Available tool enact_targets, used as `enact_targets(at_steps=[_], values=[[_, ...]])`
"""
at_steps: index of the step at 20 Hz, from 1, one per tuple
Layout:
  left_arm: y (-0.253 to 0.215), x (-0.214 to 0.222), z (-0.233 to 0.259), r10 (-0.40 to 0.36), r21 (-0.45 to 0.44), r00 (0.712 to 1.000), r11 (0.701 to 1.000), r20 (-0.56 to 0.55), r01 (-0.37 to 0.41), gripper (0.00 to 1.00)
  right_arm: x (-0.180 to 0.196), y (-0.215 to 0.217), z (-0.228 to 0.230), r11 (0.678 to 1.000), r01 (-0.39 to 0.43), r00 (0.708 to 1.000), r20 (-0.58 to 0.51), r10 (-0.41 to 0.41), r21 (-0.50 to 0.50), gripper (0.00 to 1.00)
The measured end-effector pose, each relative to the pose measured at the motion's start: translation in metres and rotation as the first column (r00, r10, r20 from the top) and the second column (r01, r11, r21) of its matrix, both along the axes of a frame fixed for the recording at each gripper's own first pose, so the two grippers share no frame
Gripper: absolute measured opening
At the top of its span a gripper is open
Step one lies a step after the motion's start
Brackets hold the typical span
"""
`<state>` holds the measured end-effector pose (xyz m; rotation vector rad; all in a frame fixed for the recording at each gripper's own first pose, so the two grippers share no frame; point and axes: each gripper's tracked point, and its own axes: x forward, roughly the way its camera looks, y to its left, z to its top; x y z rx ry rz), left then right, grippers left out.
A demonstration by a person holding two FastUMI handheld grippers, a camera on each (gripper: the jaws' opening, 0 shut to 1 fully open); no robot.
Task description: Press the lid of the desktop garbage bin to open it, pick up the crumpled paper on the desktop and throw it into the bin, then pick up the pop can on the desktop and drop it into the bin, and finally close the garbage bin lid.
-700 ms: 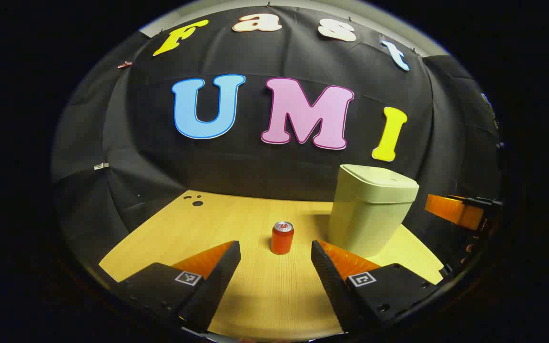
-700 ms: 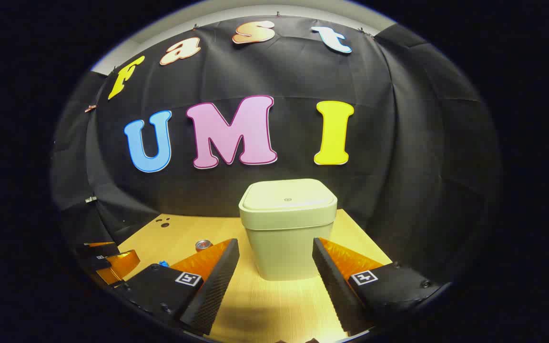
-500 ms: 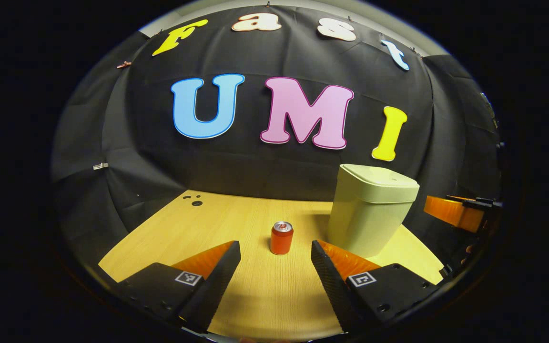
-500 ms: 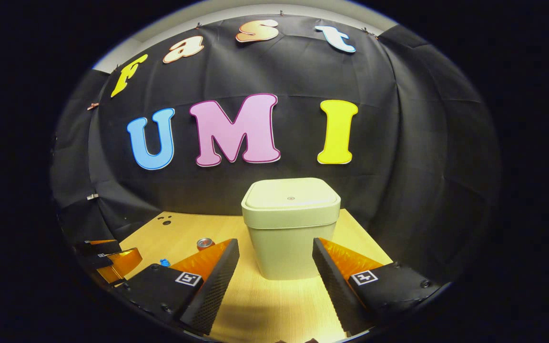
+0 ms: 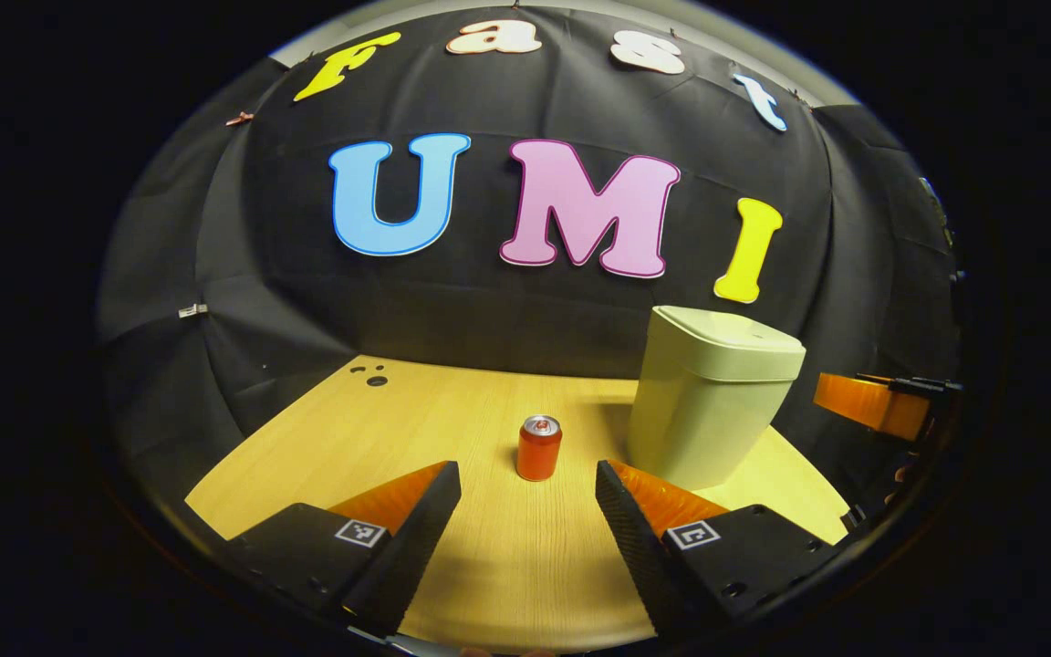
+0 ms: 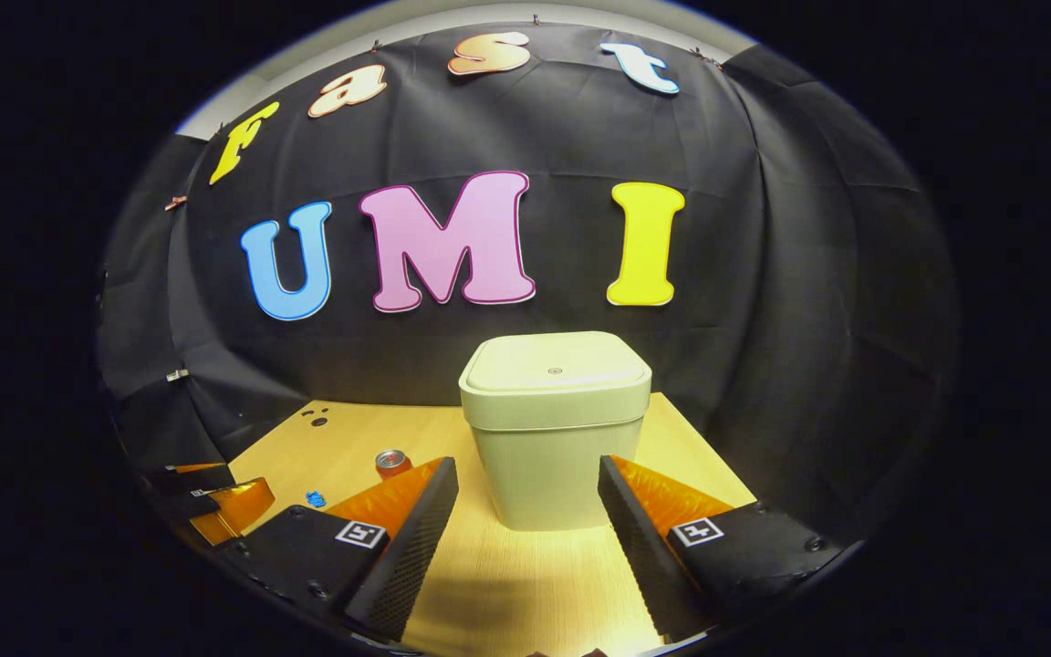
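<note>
The right hand-held gripper (image 6: 525,538) faces the garbage bin (image 6: 551,456) head-on, jaws wide apart and empty.

The bin stands upright on the bench (image 6: 525,584), straight ahead of this hand-held gripper and framed between its two fingers, with the closed lid (image 6: 555,367) lying flat on top, above the fingertip line. Judged from this, the lid press falls to the right hand-held gripper, which would have to go forward and up over the lid before pushing down. The left hand-held gripper (image 5: 525,538) is likewise wide open and holds nothing; for it the bin sits ahead and off to the right, while the pop can (image 5: 539,448) stands upright dead ahead between its fingers, a little way beyond the tips. A small blue scrap (image 6: 315,499), possibly the crumpled paper, lies ahead-left of the right hand-held gripper, too small to tell.
</note>
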<state>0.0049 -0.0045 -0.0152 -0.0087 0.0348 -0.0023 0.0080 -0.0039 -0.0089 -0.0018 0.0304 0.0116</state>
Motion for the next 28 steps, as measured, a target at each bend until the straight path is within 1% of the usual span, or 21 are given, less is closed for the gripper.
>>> enact_targets(at_steps=[11,14,16,18,20,21,22,24,25,26,28], values=[[0.005,0.004,-0.008,0.016,-0.014,1.000,1.000,-0.025,-0.016,0.96,0.007,0.004,-0.010,1.000,-0.020,0.999,-0.043,0.020,0.000,0.98],[0.006,0.008,-0.009,0.019,0.001,0.999,1.000,-0.028,-0.019,0.96,0.009,0.005,-0.012,1.000,-0.027,0.998,-0.049,0.027,-0.005,0.98],[0.006,0.011,-0.015,0.018,0.004,0.999,1.000,-0.037,-0.018,0.96,0.010,0.006,-0.009,1.000,-0.031,0.999,-0.044,0.030,-0.007,0.93],[0.008,0.012,-0.015,0.020,0.000,0.999,1.000,-0.040,-0.020,0.96,0.012,0.006,-0.007,0.999,-0.032,0.999,-0.040,0.032,-0.006,0.88],[0.008,0.014,-0.015,0.023,-0.002,0.999,1.000,-0.040,-0.023,0.96,0.014,0.007,-0.006,0.999,-0.040,0.998,-0.038,0.040,-0.001,0.80],[0.009,0.014,-0.016,0.024,-0.003,0.999,1.000,-0.042,-0.024,0.96,0.016,0.008,-0.005,0.999,-0.043,0.998,-0.040,0.043,0.001,0.72],[0.010,0.015,-0.016,0.028,-0.004,0.999,1.000,-0.043,-0.028,0.96,0.016,0.009,-0.006,0.999,-0.052,0.998,-0.043,0.052,0.006,0.68],[0.012,0.016,-0.017,0.034,-0.004,0.999,0.999,-0.042,-0.034,0.96,0.020,0.010,-0.009,0.998,-0.061,0.996,-0.057,0.061,0.003,0.54],[0.012,0.018,-0.017,0.034,-0.006,0.998,0.999,-0.044,-0.034,0.96,0.020,0.012,-0.010,0.998,-0.067,0.996,-0.065,0.068,0.004,0.45],[0.012,0.018,-0.016,0.033,-0.007,0.998,0.999,-0.046,-0.033,0.96,0.023,0.013,-0.009,0.998,-0.069,0.995,-0.065,0.069,0.005,0.43],[0.011,0.020,-0.018,0.034,-0.008,0.998,0.999,-0.050,-0.034,0.96,0.022,0.012,-0.009,0.998,-0.068,0.996,-0.060,0.068,-0.003,0.33]])
